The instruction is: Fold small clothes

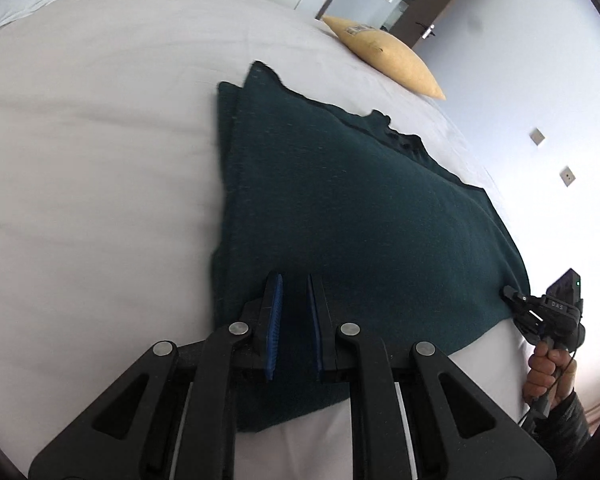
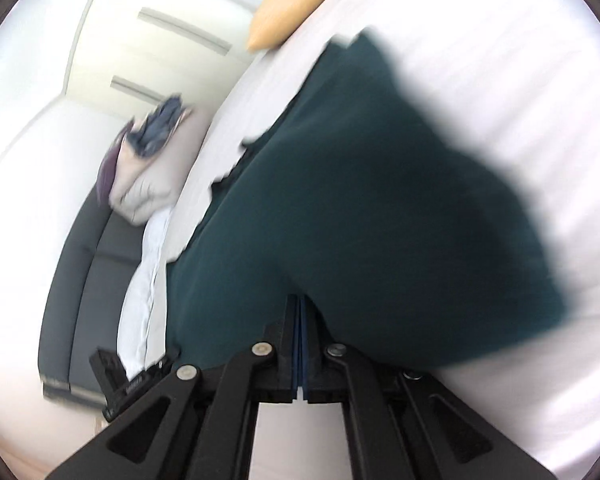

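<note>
A dark teal cloth (image 1: 360, 208) lies spread and partly folded on the white bed (image 1: 100, 152). My left gripper (image 1: 294, 284) hovers over its near edge with its blue pads a little apart and nothing between them. My right gripper (image 2: 300, 300) is shut on the cloth's edge, and the cloth (image 2: 380, 200) rises from its jaws. In the left wrist view the right gripper (image 1: 510, 294) shows at the cloth's right corner, held by a hand. The right wrist view is blurred.
A yellow pillow (image 1: 384, 54) lies at the bed's far edge, near a door and white wall. In the right wrist view a dark sofa (image 2: 84, 264) with a cushion and crumpled clothes (image 2: 156, 128) stands beside the bed.
</note>
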`<state>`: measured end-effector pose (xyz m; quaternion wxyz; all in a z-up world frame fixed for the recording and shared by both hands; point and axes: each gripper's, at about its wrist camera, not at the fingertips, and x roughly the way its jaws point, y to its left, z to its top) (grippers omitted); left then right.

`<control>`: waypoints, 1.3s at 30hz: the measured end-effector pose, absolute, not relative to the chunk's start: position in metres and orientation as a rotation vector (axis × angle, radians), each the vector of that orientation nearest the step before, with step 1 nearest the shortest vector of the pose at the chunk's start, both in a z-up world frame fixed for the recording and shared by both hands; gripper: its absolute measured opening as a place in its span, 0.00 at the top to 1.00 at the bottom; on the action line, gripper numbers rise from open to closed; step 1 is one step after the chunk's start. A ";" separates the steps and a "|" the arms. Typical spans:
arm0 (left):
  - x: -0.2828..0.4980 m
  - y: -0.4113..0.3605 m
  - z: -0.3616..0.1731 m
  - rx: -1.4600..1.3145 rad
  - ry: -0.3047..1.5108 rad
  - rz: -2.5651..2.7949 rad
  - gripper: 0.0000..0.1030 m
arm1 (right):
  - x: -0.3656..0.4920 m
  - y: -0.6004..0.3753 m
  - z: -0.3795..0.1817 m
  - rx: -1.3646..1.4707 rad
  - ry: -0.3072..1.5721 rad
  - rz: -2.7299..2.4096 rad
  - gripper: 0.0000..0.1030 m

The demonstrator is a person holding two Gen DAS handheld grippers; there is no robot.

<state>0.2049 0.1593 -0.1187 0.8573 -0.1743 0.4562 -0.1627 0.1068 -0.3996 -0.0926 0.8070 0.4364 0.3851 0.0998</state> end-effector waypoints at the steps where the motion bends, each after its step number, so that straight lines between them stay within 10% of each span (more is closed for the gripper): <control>1: 0.202 0.162 -0.119 -0.368 0.958 -0.339 0.88 | 0.099 -0.414 -0.091 0.949 0.800 0.169 1.00; 20: 0.213 0.079 -0.108 -0.353 1.002 -0.358 0.88 | 0.186 -0.230 -0.075 0.860 0.974 0.548 0.72; 39: 0.208 0.072 -0.117 -0.289 1.000 -0.358 0.88 | 0.112 -0.439 -0.084 1.102 0.622 0.055 0.78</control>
